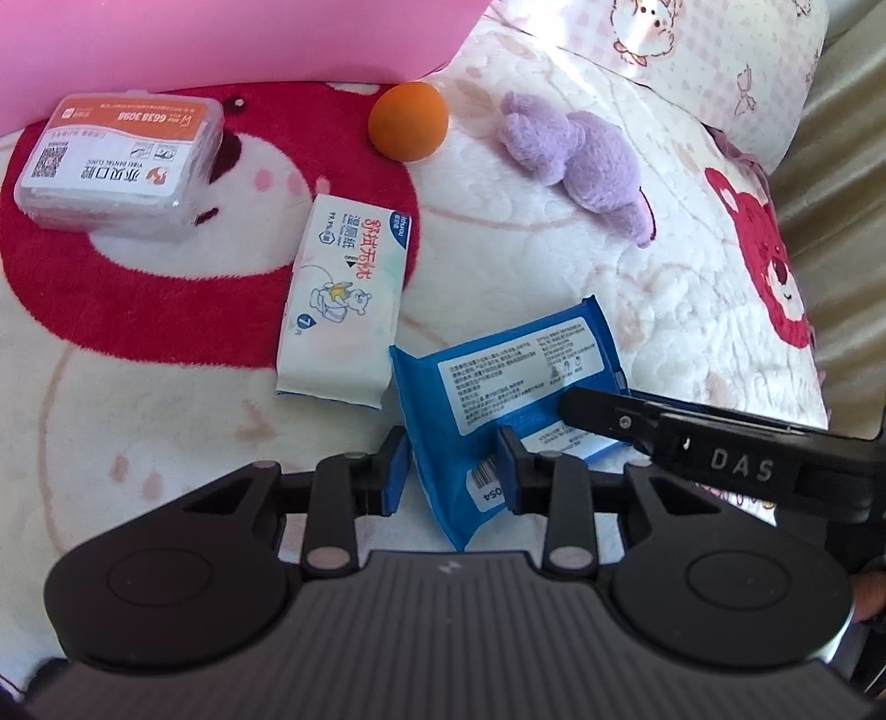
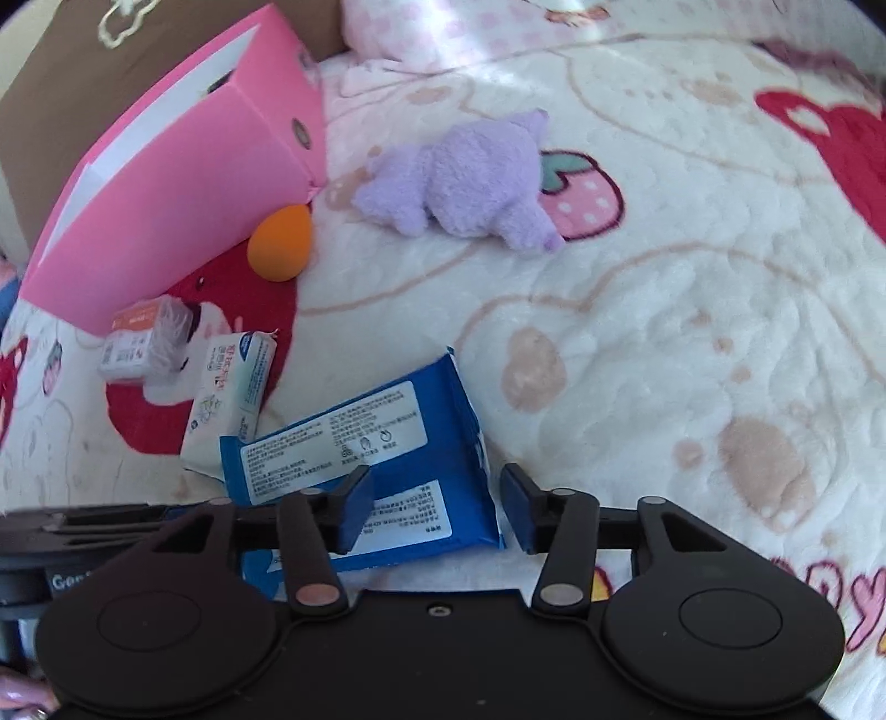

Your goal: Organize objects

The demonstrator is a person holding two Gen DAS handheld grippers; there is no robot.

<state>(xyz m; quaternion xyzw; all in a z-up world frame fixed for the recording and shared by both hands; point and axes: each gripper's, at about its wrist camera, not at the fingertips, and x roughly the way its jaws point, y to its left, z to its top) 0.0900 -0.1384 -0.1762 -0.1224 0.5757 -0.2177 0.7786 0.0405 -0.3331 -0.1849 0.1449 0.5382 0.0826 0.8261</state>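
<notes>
Surface: a bed covered by a cream plush blanket (image 2: pixel 637 310), soft and rumpled, filling nearly all of both views.
Blanket print: large red bear faces (image 1: pixel 783 277), a pink strawberry (image 2: pixel 581 194), pale tan paw marks (image 2: pixel 531 368) and thin looping outlines.
Pillow: a pink-and-white checked pillow (image 1: pixel 714 61) with small cartoon animals lay at the far edge of the bed.
Beyond the bed: a dull olive-beige surface (image 1: pixel 841 183) showed at the right of the left wrist view; what it was could not be told.
Light: bright daylight fell in a streak (image 2: pixel 498 50) across the far bedding, washing out the colours there.
</notes>
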